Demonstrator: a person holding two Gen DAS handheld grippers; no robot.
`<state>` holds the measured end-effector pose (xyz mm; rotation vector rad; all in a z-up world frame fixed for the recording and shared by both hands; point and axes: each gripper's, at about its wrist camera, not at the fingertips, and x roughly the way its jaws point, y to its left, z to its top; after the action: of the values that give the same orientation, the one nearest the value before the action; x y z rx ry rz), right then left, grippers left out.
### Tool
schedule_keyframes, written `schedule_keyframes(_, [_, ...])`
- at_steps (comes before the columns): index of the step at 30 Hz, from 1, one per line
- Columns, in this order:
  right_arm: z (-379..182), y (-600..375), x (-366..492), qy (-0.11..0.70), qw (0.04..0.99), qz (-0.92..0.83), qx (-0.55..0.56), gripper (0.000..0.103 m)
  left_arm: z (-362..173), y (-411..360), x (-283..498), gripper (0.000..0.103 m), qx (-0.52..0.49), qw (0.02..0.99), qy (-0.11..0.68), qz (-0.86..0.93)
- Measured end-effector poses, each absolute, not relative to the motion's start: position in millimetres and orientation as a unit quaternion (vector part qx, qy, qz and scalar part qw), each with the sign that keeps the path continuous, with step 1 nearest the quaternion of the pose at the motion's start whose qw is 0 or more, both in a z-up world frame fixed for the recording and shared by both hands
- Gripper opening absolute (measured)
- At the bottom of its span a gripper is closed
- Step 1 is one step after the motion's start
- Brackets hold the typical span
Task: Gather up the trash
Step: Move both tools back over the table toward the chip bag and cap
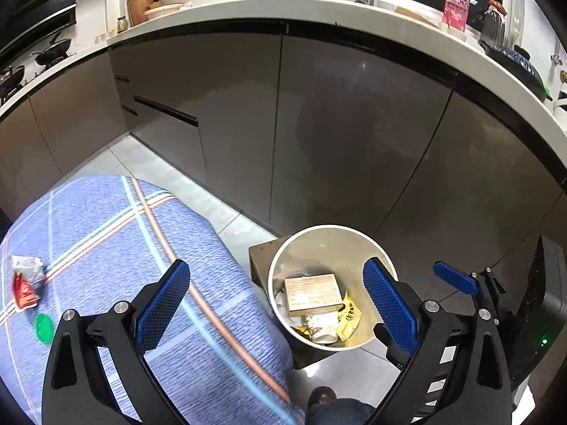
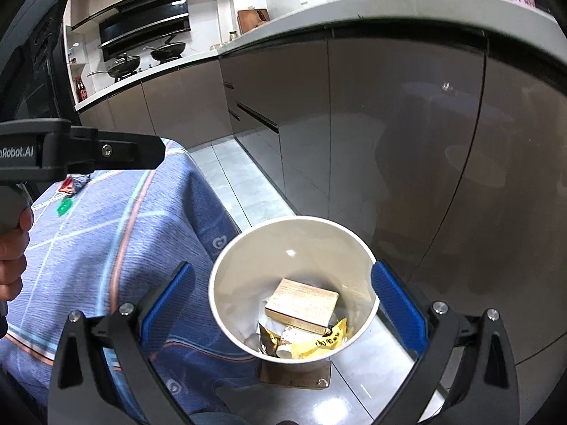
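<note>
A: How is the next pickup best done?

B: The left gripper [image 1: 276,301] and right gripper [image 2: 282,304], jaws spread wide and nothing held, hang above the bin [image 2: 226,265]. The red wrapper [image 1: 23,288] and green cap [image 1: 44,328] on the table [image 1: 106,219] should be approached low, one at a time.

A: What is inside the bin?

B: A cardboard box [image 2: 301,304], yellow wrapper [image 2: 319,343] and white scraps are seen.

Your left gripper [image 1: 276,304] and right gripper [image 2: 283,304] both hang above the bin [image 2: 226,265], jaws spread wide, empty. Your left hand [image 2: 12,248] grips its handle.
</note>
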<state>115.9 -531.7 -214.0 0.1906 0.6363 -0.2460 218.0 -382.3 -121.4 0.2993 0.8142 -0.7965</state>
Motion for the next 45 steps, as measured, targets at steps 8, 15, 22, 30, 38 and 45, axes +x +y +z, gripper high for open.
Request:
schedule_keyframes(8, [-181.8, -488.8, 121.0, 0.295, 0.949, -0.086, 0.075, 0.1, -85.5, -320.3, 223.4, 0.095, 0.105, 0.855, 0.376, -0.342])
schedule_keyframes(15, [-155.6, -436.4, 136.0, 0.289, 0.955, -0.029, 0.065, 0.1, -71.1, -236.8, 224.8, 0.095, 0.074, 0.878, 0.378, -0.284])
schedule_keyframes(22, [-143.1, -389.2, 157.0, 0.303, 0.95, 0.032, 0.071, 0.1, -80.5, -151.1, 237.0, 0.095, 0.036, 0.89, 0.394, -0.228])
schedule_keyframes(30, [-142.3, -328.3, 197.1, 0.343, 0.936, 0.07, 0.041, 0.093, -95.1, -79.8, 258.2, 0.095, 0.004, 0.892, 0.416, -0.179])
schedule_keyframes(38, [-153.2, -269.1, 254.3, 0.397, 0.91, 0.117, -0.004, 0.067, -102.6, -35.8, 270.5, 0.095, -0.022, 0.893, 0.418, -0.165])
schedule_keyframes(45, [-169.5, -243.9, 297.2, 0.43, 0.894, 0.122, -0.021, 0.067, -110.7, -10.7, 281.2, 0.095, -0.037, 0.89, 0.424, -0.163])
